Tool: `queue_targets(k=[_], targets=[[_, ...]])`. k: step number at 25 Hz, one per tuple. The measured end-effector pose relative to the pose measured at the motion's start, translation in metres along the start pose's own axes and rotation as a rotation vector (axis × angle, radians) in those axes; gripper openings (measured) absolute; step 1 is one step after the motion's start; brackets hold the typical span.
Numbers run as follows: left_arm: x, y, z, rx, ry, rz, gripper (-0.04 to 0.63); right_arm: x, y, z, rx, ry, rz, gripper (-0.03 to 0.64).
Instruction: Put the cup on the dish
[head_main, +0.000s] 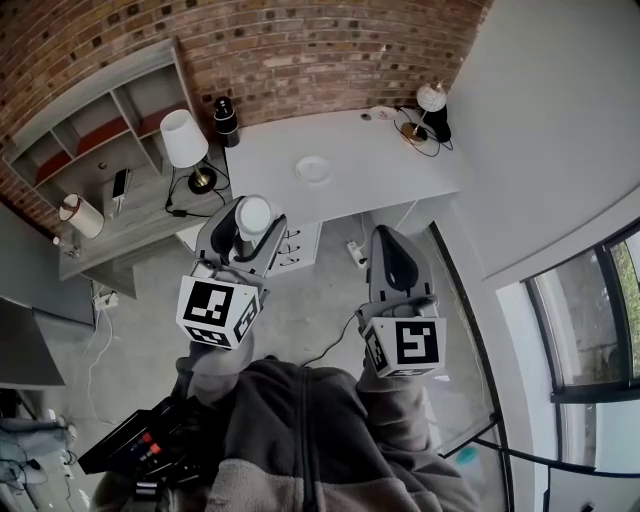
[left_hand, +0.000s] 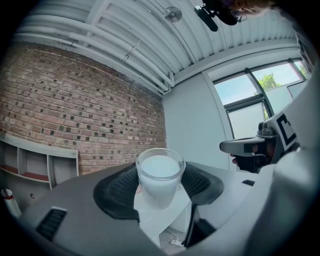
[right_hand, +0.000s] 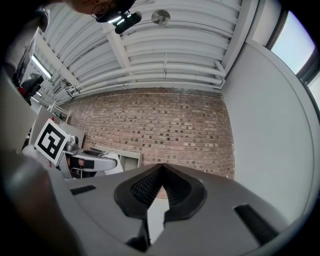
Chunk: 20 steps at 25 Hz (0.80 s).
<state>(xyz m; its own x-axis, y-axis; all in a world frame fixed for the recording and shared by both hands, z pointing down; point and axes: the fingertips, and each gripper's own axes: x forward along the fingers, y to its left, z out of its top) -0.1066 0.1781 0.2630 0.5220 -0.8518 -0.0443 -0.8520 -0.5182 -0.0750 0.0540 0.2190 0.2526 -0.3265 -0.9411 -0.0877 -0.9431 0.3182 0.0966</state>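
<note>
Left gripper (head_main: 250, 222) holds the frosted white glass cup (left_hand: 160, 176) upright in wide-set jaws, right gripper (right_hand: 161, 175) pinched closed and empty, small round white dish (head_main: 313, 169) well ahead on the white desk (head_main: 390, 165); likely risk is smooth glass slipping mid-carry.

Frosted white cup (left_hand: 160, 176) upright, clamped in L gripper (left_hand: 161, 192) jaws, brick wall (left_hand: 75, 110) behind, R gripper (left_hand: 248, 148) at right
</note>
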Motion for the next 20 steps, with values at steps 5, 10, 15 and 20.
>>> queue_targets(k=[5, 10, 15, 20], targets=[[0.016, -0.023, -0.018, 0.019, 0.010, 0.021, 0.268, -0.008, -0.023, -0.027, 0.012, 0.001, 0.039, -0.002], [0.026, -0.034, -0.033, 0.029, 0.032, 0.031, 0.268, -0.011, -0.037, -0.049, 0.033, 0.011, 0.058, 0.000], [0.034, -0.036, -0.034, 0.029, 0.049, 0.033, 0.268, -0.010, -0.044, -0.052, 0.045, 0.029, 0.060, -0.001], [0.027, -0.045, -0.023, 0.029, 0.041, 0.019, 0.268, -0.021, -0.044, -0.045, 0.039, 0.041, 0.052, -0.002]])
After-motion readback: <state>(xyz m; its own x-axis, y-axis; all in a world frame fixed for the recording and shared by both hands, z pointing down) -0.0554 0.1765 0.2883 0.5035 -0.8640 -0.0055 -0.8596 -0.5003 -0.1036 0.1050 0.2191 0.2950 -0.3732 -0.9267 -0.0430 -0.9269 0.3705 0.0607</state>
